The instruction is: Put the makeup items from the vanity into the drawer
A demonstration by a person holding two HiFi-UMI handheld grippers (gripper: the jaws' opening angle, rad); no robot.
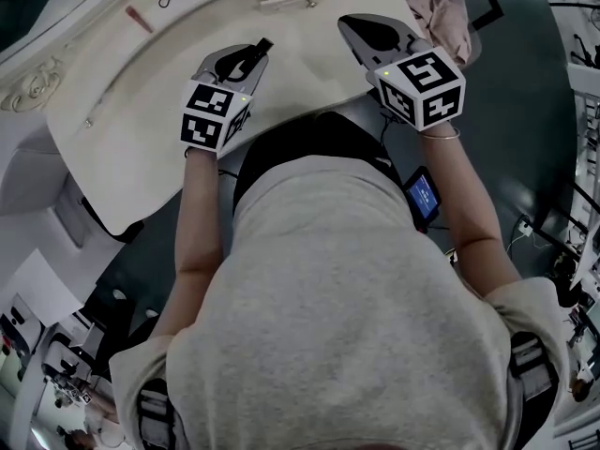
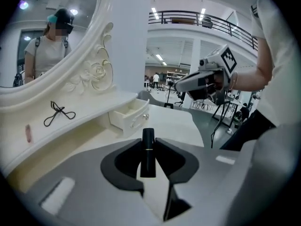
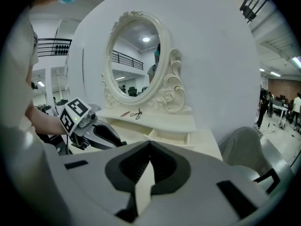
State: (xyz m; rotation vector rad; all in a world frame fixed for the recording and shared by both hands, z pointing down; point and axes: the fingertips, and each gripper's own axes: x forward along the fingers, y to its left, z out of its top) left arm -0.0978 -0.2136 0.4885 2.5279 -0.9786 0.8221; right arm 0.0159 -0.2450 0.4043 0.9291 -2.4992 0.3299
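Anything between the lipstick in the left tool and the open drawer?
No. Left gripper view shows only bare vanity top between the lipstick and the open drawer.

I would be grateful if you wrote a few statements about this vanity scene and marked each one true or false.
1. The left tongs grip a black lipstick tube. True.
2. The small drawer is closed. False: it stands pulled open.
3. The right tongs hold the eyelash curler. False: they are shut with nothing between them, and the curler lies on the vanity's shelf.
4. A pink stick lies on the same shelf as the curler. True.
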